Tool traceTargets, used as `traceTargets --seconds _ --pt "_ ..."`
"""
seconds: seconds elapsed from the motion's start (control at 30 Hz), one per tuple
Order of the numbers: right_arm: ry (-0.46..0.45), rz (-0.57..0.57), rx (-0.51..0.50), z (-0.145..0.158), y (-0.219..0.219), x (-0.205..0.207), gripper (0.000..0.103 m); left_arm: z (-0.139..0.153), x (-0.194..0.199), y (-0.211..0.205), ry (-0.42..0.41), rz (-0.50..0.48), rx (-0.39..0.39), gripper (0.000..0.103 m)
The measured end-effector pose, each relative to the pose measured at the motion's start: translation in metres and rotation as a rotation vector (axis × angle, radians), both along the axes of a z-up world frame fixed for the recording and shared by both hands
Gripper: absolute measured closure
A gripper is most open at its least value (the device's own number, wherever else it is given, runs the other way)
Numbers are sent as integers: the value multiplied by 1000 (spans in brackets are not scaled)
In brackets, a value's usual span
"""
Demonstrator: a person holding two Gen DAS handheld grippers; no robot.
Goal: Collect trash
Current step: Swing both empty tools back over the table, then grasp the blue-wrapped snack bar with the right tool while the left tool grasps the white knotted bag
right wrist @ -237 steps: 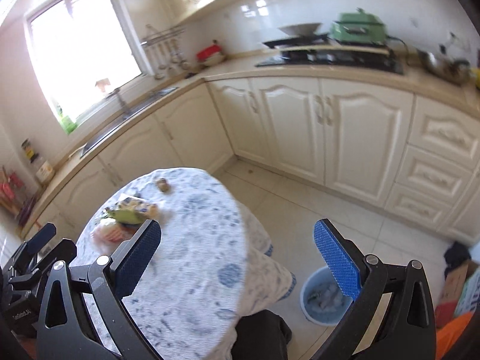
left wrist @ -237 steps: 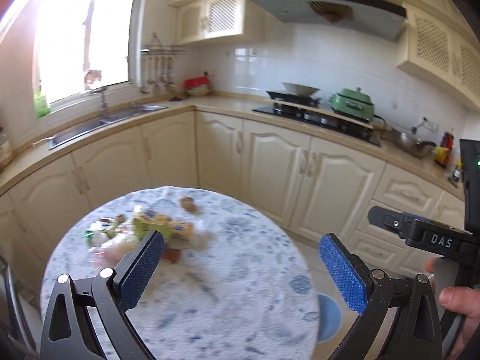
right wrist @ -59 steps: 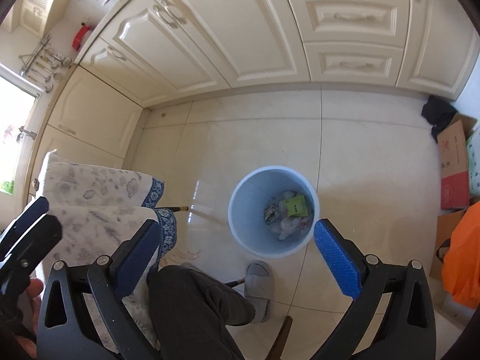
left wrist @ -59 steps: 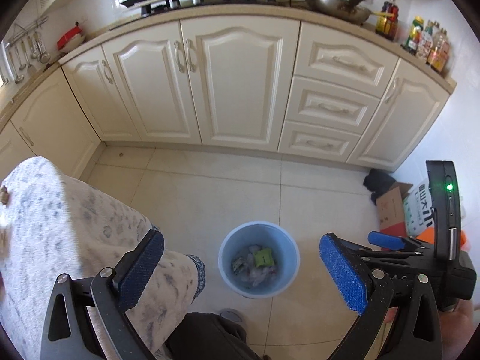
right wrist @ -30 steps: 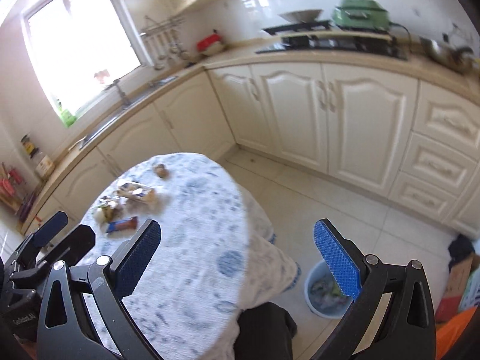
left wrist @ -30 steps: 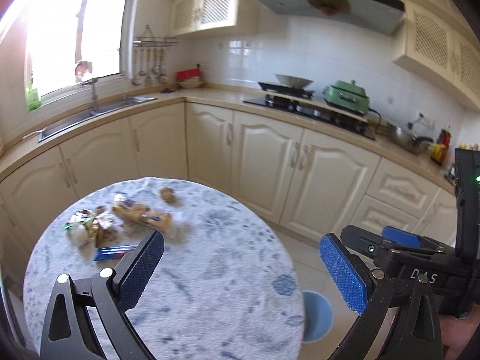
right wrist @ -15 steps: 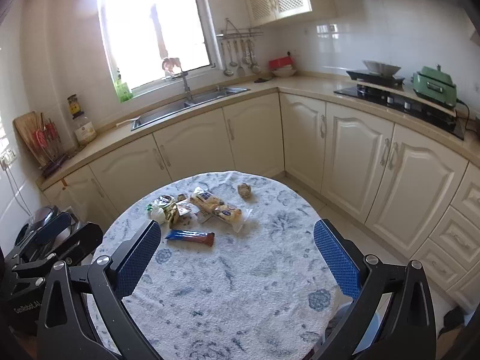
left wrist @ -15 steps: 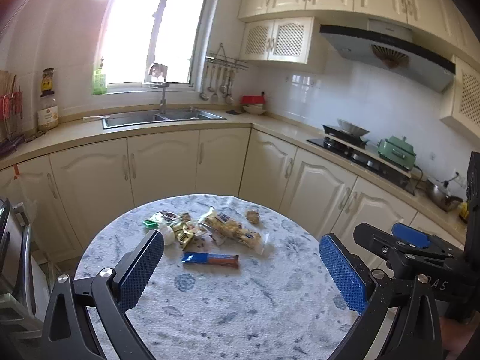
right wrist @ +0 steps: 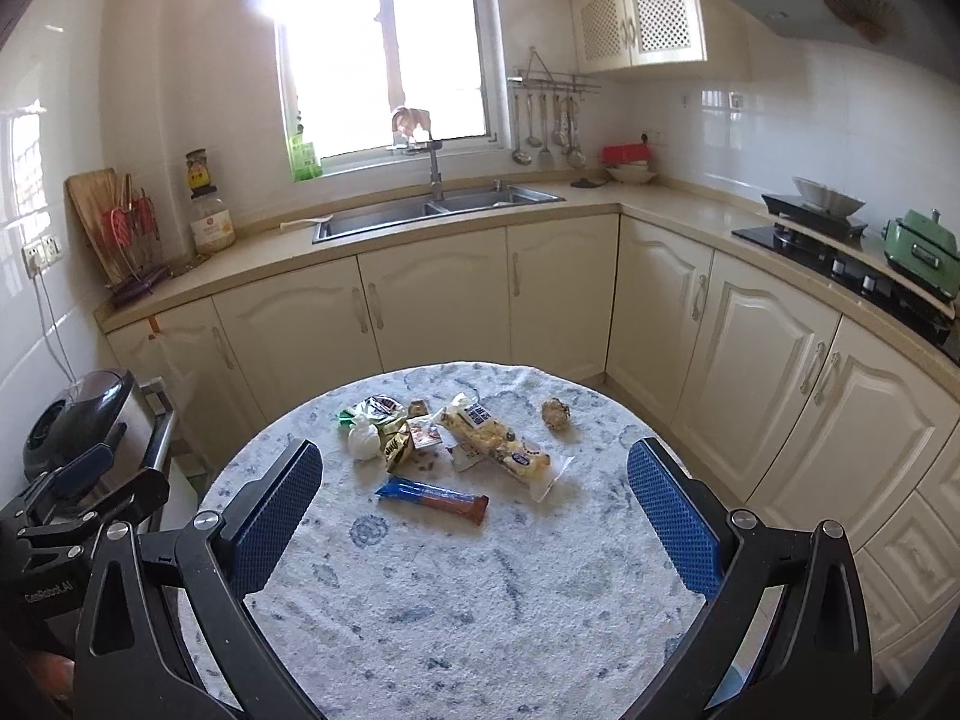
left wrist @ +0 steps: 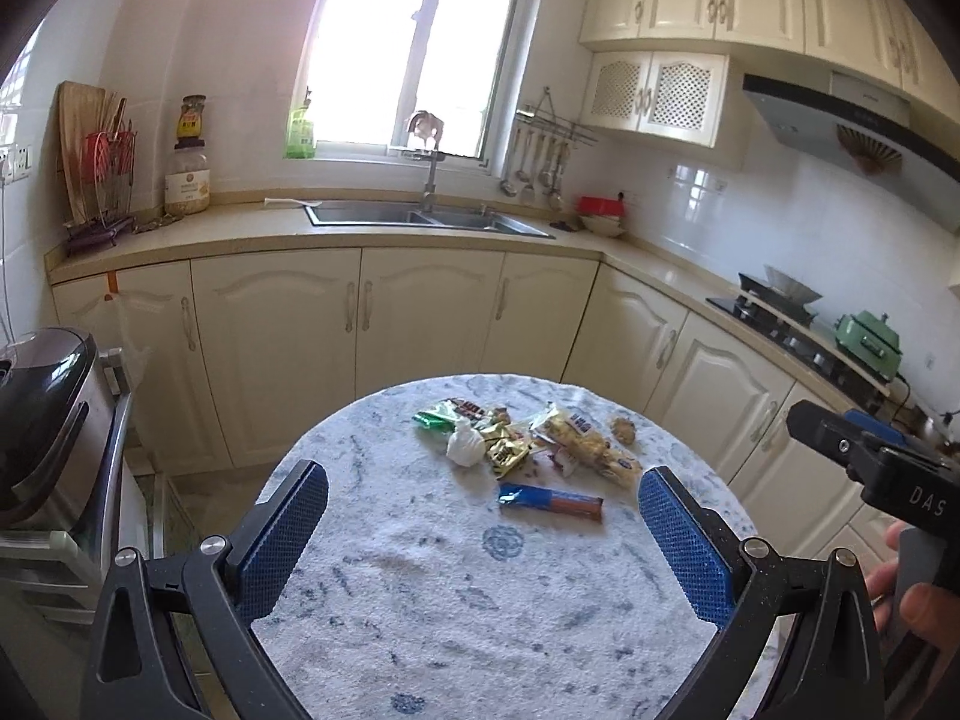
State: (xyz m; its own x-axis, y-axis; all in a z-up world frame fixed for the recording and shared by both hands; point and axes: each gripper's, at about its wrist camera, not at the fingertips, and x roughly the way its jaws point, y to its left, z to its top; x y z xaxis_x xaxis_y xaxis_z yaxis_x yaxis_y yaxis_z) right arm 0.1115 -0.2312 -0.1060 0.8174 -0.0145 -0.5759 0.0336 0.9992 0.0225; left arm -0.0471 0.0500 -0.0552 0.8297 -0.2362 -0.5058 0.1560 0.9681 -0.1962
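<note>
Both cameras have swung up from the floor bin seen two seconds ago and now face the round worktop, with the litter larger in view than half a second ago.

Left wrist view: the left tool [left wrist: 483,534] hangs above the near half of the round worktop [left wrist: 420,630], its blue-padded fingers [left wrist: 282,534] wide apart and holding nothing. The trash lies at about 12 o'clock from the tool, on the far half of the patterned cloth. Nearest is a blue and orange bar wrapper [left wrist: 550,501], lying flat and crosswise. Behind it, toward 1 o'clock, sits a long clear snack packet [left wrist: 585,447], and just beyond that a small brown lump [left wrist: 624,429]. Toward 11 o'clock is a white crumpled tissue [left wrist: 465,447], touching a gold foil wrapper [left wrist: 507,447], with a green wrapper [left wrist: 435,418] at the far edge of the pile. At 3 o'clock the right tool's black body [left wrist: 876,468] enters the view, held by a hand [left wrist: 918,606].

Right wrist view: the right tool [right wrist: 474,519] is also above the near half of the worktop [right wrist: 450,630], fingers [right wrist: 672,516] spread wide and empty. The bar wrapper [right wrist: 432,498] lies at 12 o'clock, closest. The snack packet [right wrist: 498,444] runs slantwise toward 1 o'clock, the brown lump [right wrist: 555,414] well apart from it further right. The tissue [right wrist: 363,441], gold wrapper [right wrist: 396,444] and green wrapper [right wrist: 351,414] cluster at 11 o'clock. At 9 o'clock the left tool's body [right wrist: 78,504] shows at the edge.
</note>
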Motion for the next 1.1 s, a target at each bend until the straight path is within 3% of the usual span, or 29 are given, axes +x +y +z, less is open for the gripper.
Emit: traceTargets --seconds 0.2,0.47,0.67,0.87,0.93,1.0,1.07,1.1 --pt "125 70 -4 -46 1 38 0 -23 41 -8 75 14 14 1" --pt "357 174 -10 -147 9 108 0 -64 92 -16 176 33 55 1" --pt "436 233 -76 -196 16 149 1 -84 129 -24 236 28 74 1" --pt "456 335 -102 -214 28 172 23 -100 158 -33 270 17 92 1" --pt "453 371 -102 -212 32 175 38 -102 166 -35 279 14 95 1" --pt "457 405 -103 -209 38 173 67 -104 172 -38 282 11 95 1" --pt "472 429 -91 -208 41 171 83 -105 177 -40 278 9 96 1" --pt "478 427 -82 -207 41 169 84 -105 180 -41 276 6 98 1"
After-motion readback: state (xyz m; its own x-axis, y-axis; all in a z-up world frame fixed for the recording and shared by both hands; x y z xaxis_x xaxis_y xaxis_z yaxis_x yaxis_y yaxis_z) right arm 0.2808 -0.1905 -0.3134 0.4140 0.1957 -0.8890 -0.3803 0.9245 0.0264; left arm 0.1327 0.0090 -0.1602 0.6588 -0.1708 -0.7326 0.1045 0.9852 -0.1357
